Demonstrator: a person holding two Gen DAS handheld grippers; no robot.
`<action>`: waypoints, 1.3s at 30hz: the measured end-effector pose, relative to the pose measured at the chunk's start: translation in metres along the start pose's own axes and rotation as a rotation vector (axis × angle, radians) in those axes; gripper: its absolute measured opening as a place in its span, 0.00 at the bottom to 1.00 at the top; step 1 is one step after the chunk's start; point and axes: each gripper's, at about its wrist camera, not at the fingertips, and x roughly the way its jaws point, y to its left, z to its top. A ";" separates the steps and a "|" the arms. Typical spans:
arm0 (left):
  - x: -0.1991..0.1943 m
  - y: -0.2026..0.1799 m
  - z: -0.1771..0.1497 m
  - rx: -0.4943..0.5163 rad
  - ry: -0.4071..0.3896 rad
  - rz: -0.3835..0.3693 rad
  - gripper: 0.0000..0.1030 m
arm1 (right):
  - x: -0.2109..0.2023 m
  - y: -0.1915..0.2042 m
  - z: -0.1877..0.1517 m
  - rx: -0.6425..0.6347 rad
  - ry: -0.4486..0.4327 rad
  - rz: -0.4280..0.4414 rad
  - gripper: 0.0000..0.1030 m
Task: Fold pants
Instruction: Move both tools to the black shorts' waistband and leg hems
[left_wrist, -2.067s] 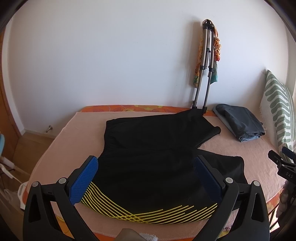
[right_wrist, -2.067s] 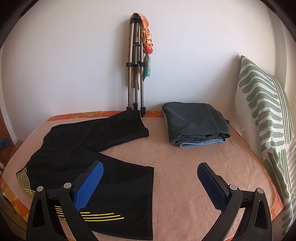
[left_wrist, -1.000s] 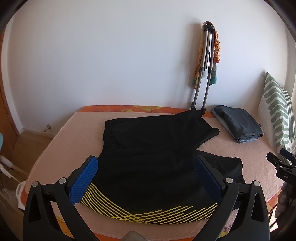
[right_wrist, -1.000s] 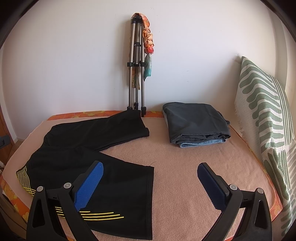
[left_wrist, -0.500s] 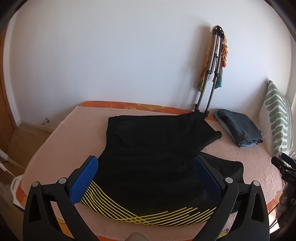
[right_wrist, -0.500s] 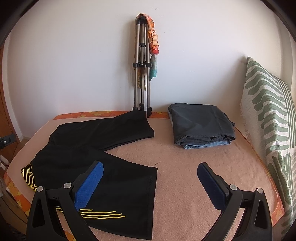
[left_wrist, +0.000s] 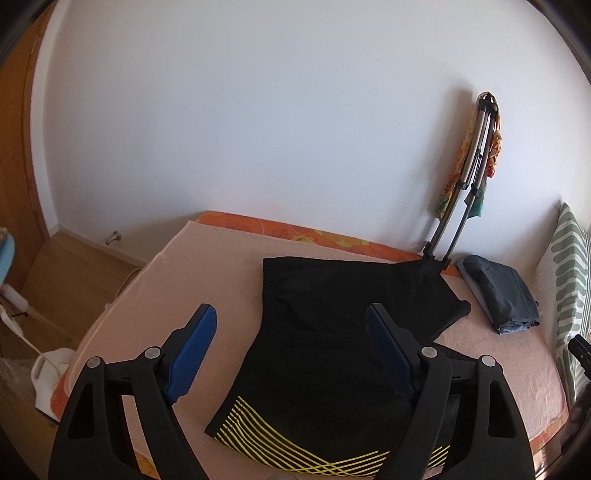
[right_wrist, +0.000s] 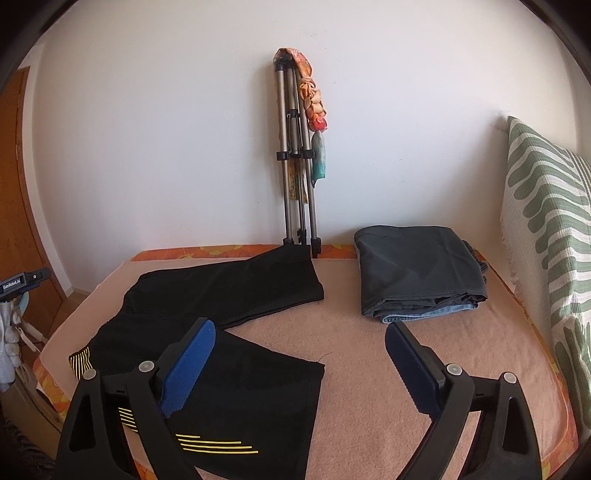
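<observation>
The bed (left_wrist: 207, 258), under its pink cover, carried the black pants (left_wrist: 332, 350), which lay spread flat and unfolded, waist to the left, one leg reaching far toward the tripod (right_wrist: 295, 155), the other near. Over the last two seconds both views had swung left, the left more. The left gripper (left_wrist: 288, 350) now hung wide open and empty over the waist edge, the right gripper (right_wrist: 299, 369) likewise over the near leg's hem; probably lining up first grasps.
</observation>
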 end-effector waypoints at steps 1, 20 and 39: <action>0.003 0.005 0.004 0.001 0.009 0.004 0.79 | 0.003 -0.003 0.003 0.002 0.009 0.009 0.89; 0.112 0.029 0.069 -0.020 0.231 -0.038 0.78 | 0.140 -0.064 0.092 -0.004 0.213 0.138 0.83; 0.301 0.038 0.042 0.003 0.471 -0.035 0.78 | 0.344 0.086 0.112 -0.589 0.381 0.394 0.66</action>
